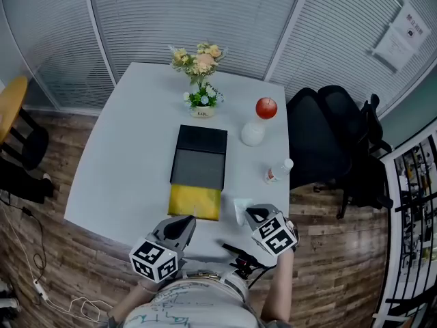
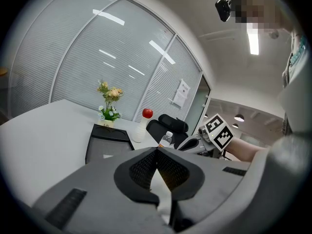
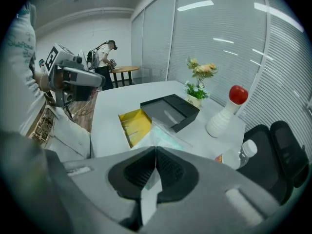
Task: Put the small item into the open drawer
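A yellow stool [image 1: 10, 101] stands off the white table [image 1: 123, 149], at nine o'clock from the black drawer unit [image 1: 201, 145]. The left gripper [image 1: 186, 221] [image 2: 157, 150] hovers over the table's near edge, at seven o'clock from the open yellow drawer [image 1: 195, 201], with its jaws pressed together on nothing. Potted flowers [image 1: 199, 80] stand at twelve o'clock behind the unit. The small clear packet [image 1: 240, 209] [image 3: 161, 133] sits just beside the drawer, at three o'clock from it. The right gripper [image 1: 254, 214] [image 3: 156, 149], at the packet's own three o'clock, has its closed jaws pinching the packet's edge. A white vase [image 1: 252, 134] stands at two o'clock from the unit, and a bottle [image 1: 278, 171] at one o'clock from the packet. A black chair [image 1: 334, 142] stands farthest right.
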Demonstrator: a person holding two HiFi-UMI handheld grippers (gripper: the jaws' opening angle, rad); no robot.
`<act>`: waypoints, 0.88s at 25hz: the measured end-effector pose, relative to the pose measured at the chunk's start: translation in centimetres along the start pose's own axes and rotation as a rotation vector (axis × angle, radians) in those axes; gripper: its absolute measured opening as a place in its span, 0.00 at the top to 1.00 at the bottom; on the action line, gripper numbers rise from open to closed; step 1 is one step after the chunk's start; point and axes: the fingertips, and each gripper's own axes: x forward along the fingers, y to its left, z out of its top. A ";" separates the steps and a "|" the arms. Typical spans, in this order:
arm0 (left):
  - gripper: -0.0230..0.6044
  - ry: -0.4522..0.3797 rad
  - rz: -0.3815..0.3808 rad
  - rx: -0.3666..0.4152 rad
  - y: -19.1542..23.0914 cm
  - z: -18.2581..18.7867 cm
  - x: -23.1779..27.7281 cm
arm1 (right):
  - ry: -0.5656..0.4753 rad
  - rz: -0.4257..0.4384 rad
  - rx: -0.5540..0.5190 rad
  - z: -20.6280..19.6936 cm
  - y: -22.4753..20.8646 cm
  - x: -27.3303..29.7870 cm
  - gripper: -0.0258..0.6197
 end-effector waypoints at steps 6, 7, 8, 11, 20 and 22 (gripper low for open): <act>0.97 0.012 0.006 0.013 2.0 0.5 -1.0 | 0.004 0.008 -0.014 1.6 1.0 1.7 0.95; 0.97 0.017 0.004 0.011 2.3 0.6 -1.3 | -0.002 0.011 -0.010 2.1 1.3 2.0 0.95; 0.97 0.023 0.002 0.012 2.6 0.7 -1.5 | -0.008 0.013 -0.007 2.6 1.6 2.2 0.95; 0.97 0.037 -0.006 0.020 3.7 1.0 -2.3 | -0.014 0.017 0.001 3.8 2.5 3.1 0.95; 0.97 0.051 -0.022 0.039 7.2 2.1 -4.4 | -0.013 0.037 0.008 7.3 5.4 6.3 0.95; 0.97 0.056 -0.026 0.037 7.9 2.2 -4.9 | -0.014 0.043 0.006 8.0 5.9 7.0 0.95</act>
